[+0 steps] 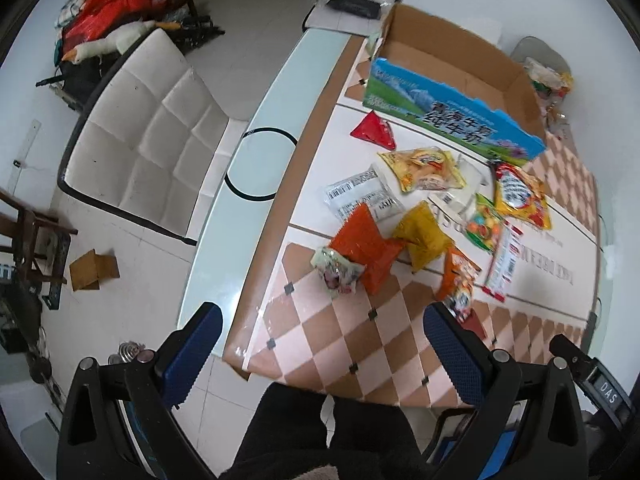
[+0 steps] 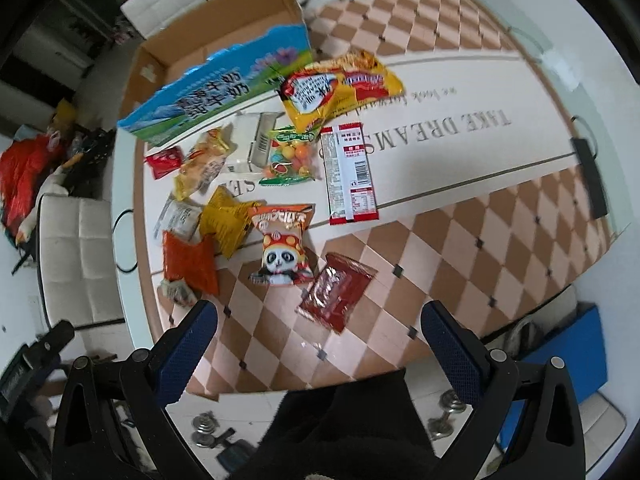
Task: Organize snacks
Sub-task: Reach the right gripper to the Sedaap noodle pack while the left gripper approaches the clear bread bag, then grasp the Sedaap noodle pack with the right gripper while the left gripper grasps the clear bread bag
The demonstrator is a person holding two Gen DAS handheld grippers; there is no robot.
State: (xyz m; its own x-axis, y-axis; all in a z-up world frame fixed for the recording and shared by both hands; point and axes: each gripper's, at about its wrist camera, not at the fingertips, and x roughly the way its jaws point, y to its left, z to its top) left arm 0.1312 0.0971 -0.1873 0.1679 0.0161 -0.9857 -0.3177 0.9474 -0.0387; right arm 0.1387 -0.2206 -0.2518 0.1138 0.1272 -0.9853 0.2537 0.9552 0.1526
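I have both tools hanging above the near edge of the table (image 2: 460, 240), which wears a checked cloth with a pale printed band across its middle. My left gripper (image 1: 320, 344) is spread wide with nothing between its blue pads, filling the bottom of the left view; my right gripper (image 2: 318, 340) is likewise released and empty at the bottom of the right view. The snacks lie loose in the middle of both frames. In the right view a panda bag (image 2: 282, 246) sits just above centre, with a dark red packet (image 2: 336, 290) just below and right of it, nearest my open fingers. A long red-and-white packet (image 2: 350, 172) lies above those, beside a clear bag of coloured candy (image 2: 288, 156), and a big yellow bag (image 2: 336, 88) rests higher up, touching the box. To the left I see a yellow pouch (image 2: 226, 220) and an orange pouch (image 2: 190, 260) side by side. The open cardboard box (image 2: 224, 76), with its blue and green printed side, stands at the upper left of that frame and at the upper right of the left view; its inside looks bare from here. In the left view a small red triangular packet (image 1: 374, 130) lies just below the box, and a white chair (image 1: 152, 136) stands off the table at the left.
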